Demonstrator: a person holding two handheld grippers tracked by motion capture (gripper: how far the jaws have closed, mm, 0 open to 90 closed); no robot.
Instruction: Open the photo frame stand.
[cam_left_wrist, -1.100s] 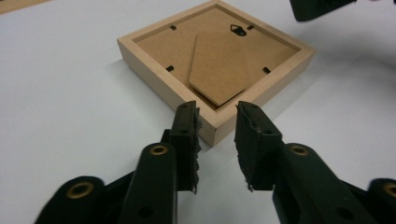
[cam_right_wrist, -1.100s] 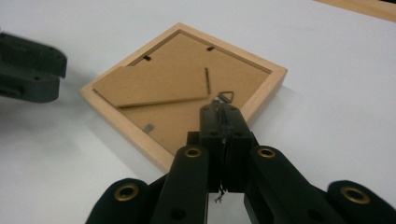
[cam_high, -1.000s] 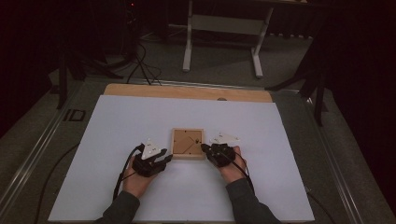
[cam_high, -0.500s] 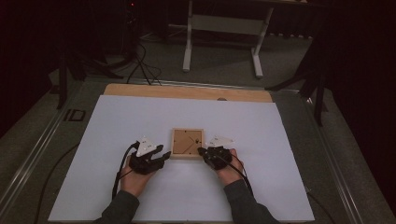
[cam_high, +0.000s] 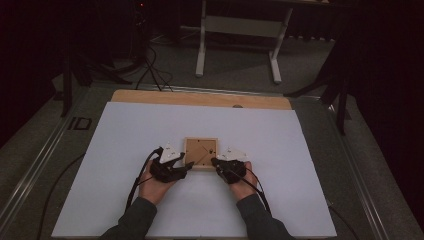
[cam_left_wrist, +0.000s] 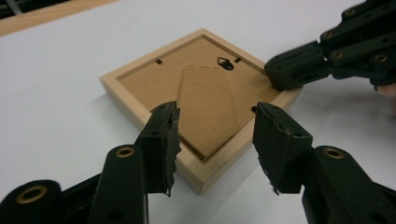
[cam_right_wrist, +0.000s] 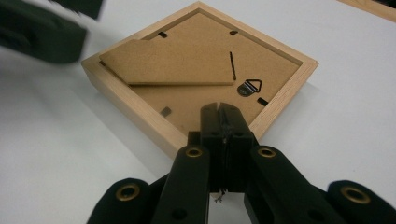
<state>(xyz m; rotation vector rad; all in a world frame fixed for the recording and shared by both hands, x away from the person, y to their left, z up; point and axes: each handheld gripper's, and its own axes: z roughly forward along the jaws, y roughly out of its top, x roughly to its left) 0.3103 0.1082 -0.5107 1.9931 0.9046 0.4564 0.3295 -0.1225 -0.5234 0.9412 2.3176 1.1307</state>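
- High view: wooden picture frame (cam_high: 201, 152) lies face down near the middle of the white table sheet (cam_high: 125, 135), between the two grippers.
- Left gripper (cam_high: 186, 169) sits at the frame's near left corner; its jaws have just been opening and now stand apart, straddling that corner (cam_left_wrist: 205, 175) without pressing on it.
- Right gripper (cam_high: 215, 162): jaws closed together, tips resting on the frame's near right corner, nothing between them.
- Right gripper view: backing board with fold-out stand (cam_right_wrist: 168, 63) and metal hanger (cam_right_wrist: 250, 87) faces up.
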